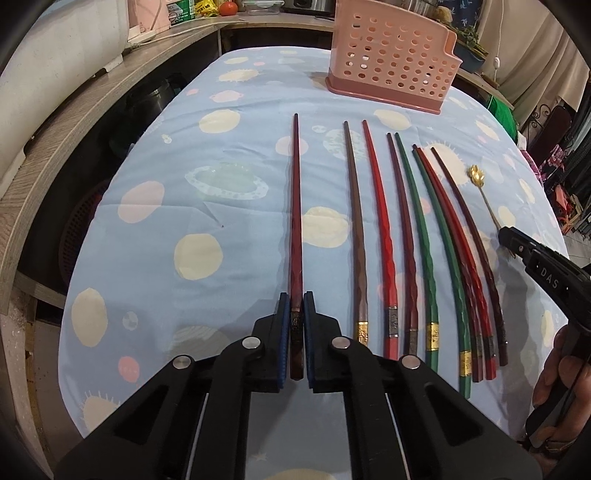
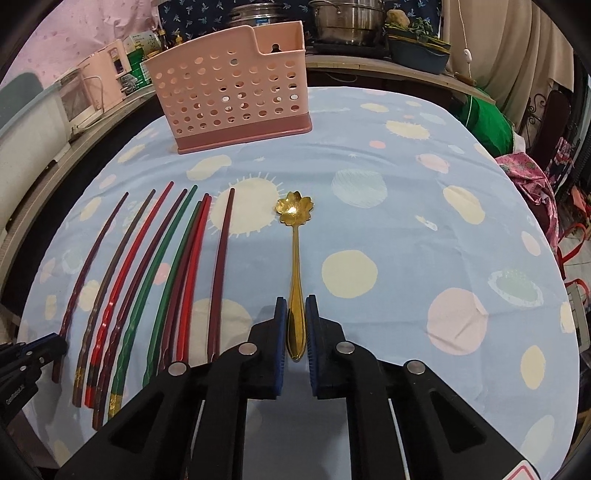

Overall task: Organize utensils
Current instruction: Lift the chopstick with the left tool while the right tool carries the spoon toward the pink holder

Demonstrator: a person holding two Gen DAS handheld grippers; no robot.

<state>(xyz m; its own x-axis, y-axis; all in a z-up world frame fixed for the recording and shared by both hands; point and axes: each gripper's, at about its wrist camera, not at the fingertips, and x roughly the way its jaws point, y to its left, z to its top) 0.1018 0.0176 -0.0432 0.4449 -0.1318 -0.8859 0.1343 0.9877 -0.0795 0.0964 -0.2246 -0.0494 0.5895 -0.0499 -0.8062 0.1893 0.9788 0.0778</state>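
Observation:
My left gripper (image 1: 296, 301) is shut on the thick end of a dark red chopstick (image 1: 296, 206) that lies on the blue tablecloth (image 1: 166, 258), apart from the others. Several more chopsticks (image 1: 413, 251) in brown, red, green and maroon lie in a row to its right. My right gripper (image 2: 296, 304) is shut on the handle of a gold flower-shaped spoon (image 2: 295, 236) lying on the cloth. The right gripper also shows in the left wrist view (image 1: 517, 243). A pink perforated utensil holder (image 1: 391, 55) stands upright at the far side of the table; in the right wrist view it (image 2: 232, 88) stands far left.
Wooden counters (image 1: 74, 122) run along the left and back with appliances and pots (image 2: 347, 18). A green bag (image 2: 487, 118) and pink cloth (image 2: 532, 177) sit past the table's right edge. The left gripper shows at the left edge of the right wrist view (image 2: 37, 354).

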